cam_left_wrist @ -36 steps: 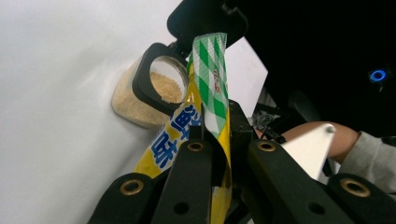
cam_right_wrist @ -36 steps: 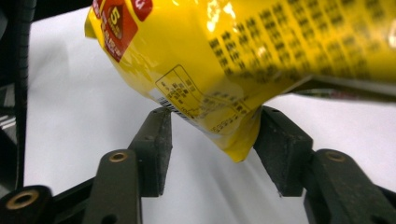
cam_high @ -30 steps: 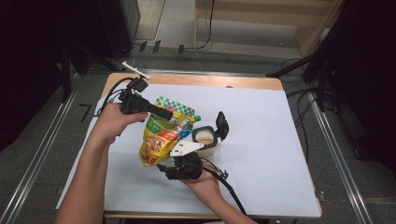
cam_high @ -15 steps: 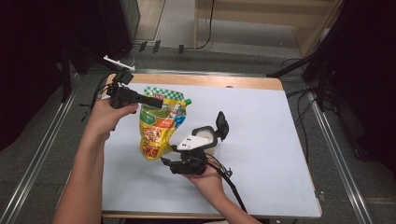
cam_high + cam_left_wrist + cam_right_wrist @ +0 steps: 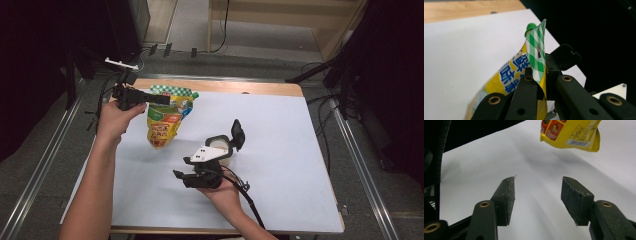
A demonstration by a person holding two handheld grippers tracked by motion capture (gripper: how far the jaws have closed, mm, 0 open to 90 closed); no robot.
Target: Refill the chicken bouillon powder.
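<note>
One pouch: yellow glossy flexible film, green-white checked top seam, green spout cap at corner, hanging clear above white mat. Left gripper clamped on checked seam, pouch body dangling below jaws. Right gripper open, nothing between flat dark rough pads; pouch ahead and above jaws, apart. One small round container, hinged black lid up, just beside right gripper.
</note>
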